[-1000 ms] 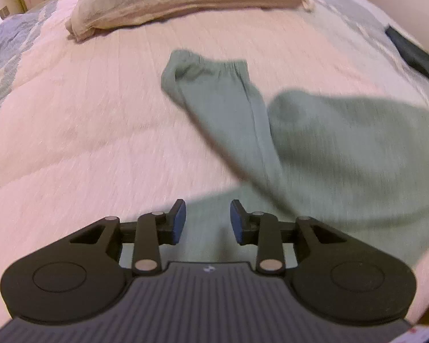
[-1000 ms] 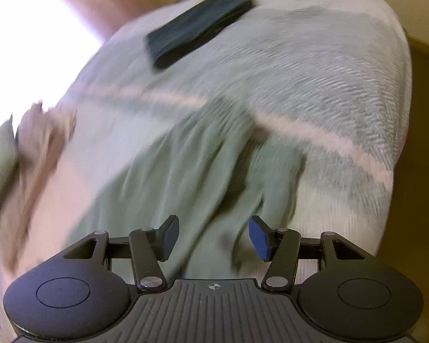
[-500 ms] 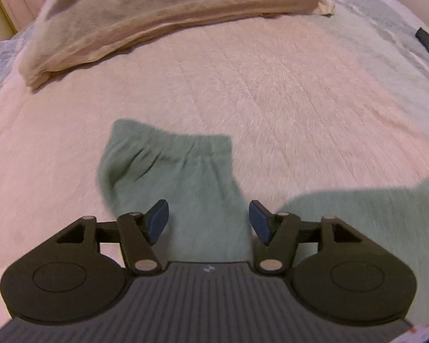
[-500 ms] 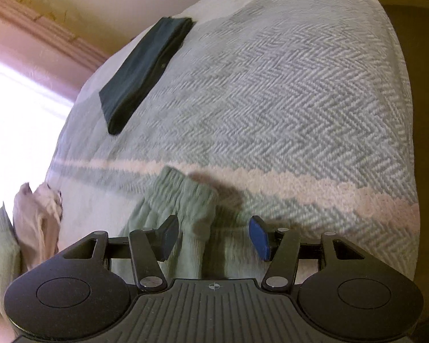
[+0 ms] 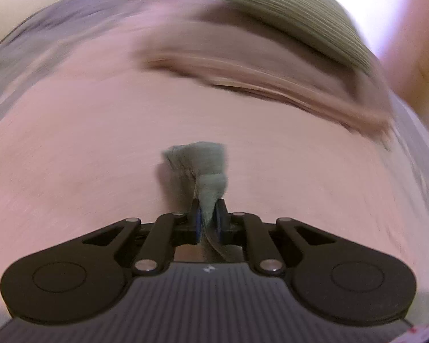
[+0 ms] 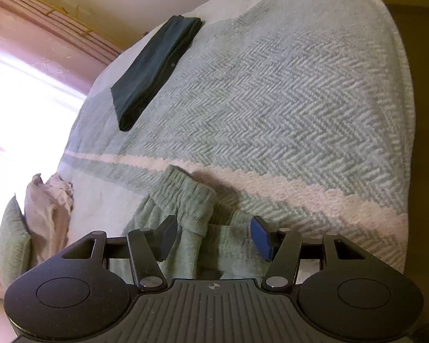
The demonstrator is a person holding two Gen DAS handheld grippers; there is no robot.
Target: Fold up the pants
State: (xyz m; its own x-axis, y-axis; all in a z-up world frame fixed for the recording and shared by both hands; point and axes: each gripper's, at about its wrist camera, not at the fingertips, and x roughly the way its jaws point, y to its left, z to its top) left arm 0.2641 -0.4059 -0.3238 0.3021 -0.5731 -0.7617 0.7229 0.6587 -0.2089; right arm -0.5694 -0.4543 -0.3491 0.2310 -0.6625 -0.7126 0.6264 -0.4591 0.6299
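Left gripper was clamped tight on a bunched fold of the green pants. The cloth stood pinched between the two blue pads and fanned out past them toward 12 o'clock, over the pink blanket. The left wrist view was badly smeared by motion. A tan folded cloth lay across the blanket from 12 to 2 o'clock, with a ribbed olive cushion beyond it at 1 o'clock. Whether the pinched part was a cuff could not be told through the blur.

Right gripper stood wide, jaws well apart and touching nothing. The pants lay on the bed directly between and under its fingers, with a gathered, ribbed end humped up toward 12 o'clock and more green cloth running down beneath the gripper body. That end rested on the pale green herringbone blanket, just short of its pink stripe.

A dark folded garment lay well apart at 11 o'clock near the far edge of the bed. At 9 o'clock a crumpled pinkish cloth sat against a green cushion, with a bright window behind them.
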